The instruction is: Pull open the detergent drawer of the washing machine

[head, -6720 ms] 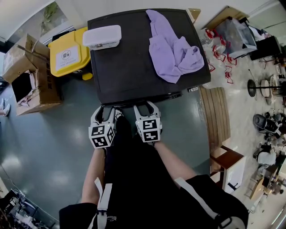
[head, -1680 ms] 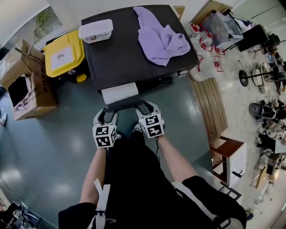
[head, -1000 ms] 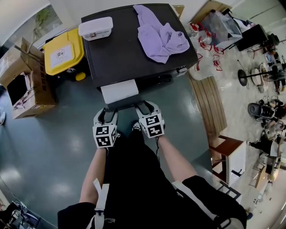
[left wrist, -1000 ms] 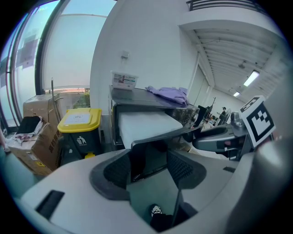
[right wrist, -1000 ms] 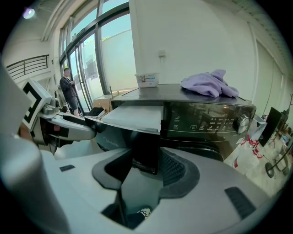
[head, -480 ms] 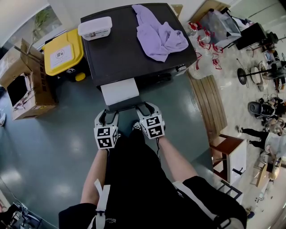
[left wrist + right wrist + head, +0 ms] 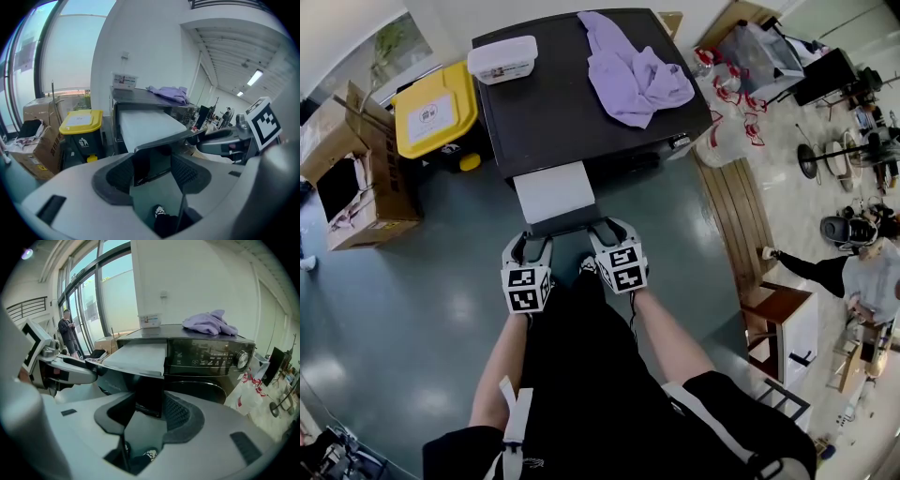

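Pulled far out since the first frame, when shut flush in washer point(image 7: 572, 103): drawer point(image 7: 553, 190), white top now bare, and eased out a little more over the last second or so. Juts from the upper left of the front, long axis straight toward the person. Clamped at both ends of its dark front lip: left gripper point(image 7: 528, 242) on the left end, right gripper point(image 7: 613, 229) on the right, jaws at a middling gap with the lip pinched between the pads. Lies dead ahead of both, equally near. Judged nearly done; any further pull should run straight back along that axis, both hands together, no twist.
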Action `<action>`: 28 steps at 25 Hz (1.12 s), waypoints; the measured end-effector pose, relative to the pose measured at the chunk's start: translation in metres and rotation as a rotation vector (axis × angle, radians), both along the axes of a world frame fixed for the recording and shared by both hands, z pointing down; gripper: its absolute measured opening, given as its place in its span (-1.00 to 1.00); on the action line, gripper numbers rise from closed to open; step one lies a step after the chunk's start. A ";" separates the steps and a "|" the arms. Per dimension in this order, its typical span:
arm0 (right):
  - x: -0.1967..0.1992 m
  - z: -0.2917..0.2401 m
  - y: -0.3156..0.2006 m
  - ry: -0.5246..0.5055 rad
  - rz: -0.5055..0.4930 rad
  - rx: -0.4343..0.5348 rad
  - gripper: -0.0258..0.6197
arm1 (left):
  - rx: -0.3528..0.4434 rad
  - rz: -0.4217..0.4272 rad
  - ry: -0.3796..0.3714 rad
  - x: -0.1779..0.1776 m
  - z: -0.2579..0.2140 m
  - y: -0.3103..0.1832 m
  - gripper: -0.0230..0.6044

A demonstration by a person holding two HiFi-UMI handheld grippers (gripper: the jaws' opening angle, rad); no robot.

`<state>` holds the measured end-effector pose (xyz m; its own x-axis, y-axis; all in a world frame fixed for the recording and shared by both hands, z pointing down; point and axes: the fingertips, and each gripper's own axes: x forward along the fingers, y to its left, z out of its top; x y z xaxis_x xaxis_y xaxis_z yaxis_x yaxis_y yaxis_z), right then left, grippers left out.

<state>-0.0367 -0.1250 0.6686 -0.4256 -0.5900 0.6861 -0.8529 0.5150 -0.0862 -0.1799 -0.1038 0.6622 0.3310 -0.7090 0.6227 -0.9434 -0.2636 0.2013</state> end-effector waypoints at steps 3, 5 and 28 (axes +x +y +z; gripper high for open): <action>0.000 0.000 0.005 0.002 0.014 0.001 -0.35 | 0.000 0.011 0.002 0.000 -0.001 0.004 -0.13; 0.001 -0.001 0.008 0.003 0.021 0.002 -0.35 | -0.001 0.018 0.003 0.001 -0.002 0.007 -0.13; 0.008 0.000 0.028 -0.003 0.053 0.009 -0.35 | 0.013 0.019 -0.010 0.008 -0.004 0.026 -0.13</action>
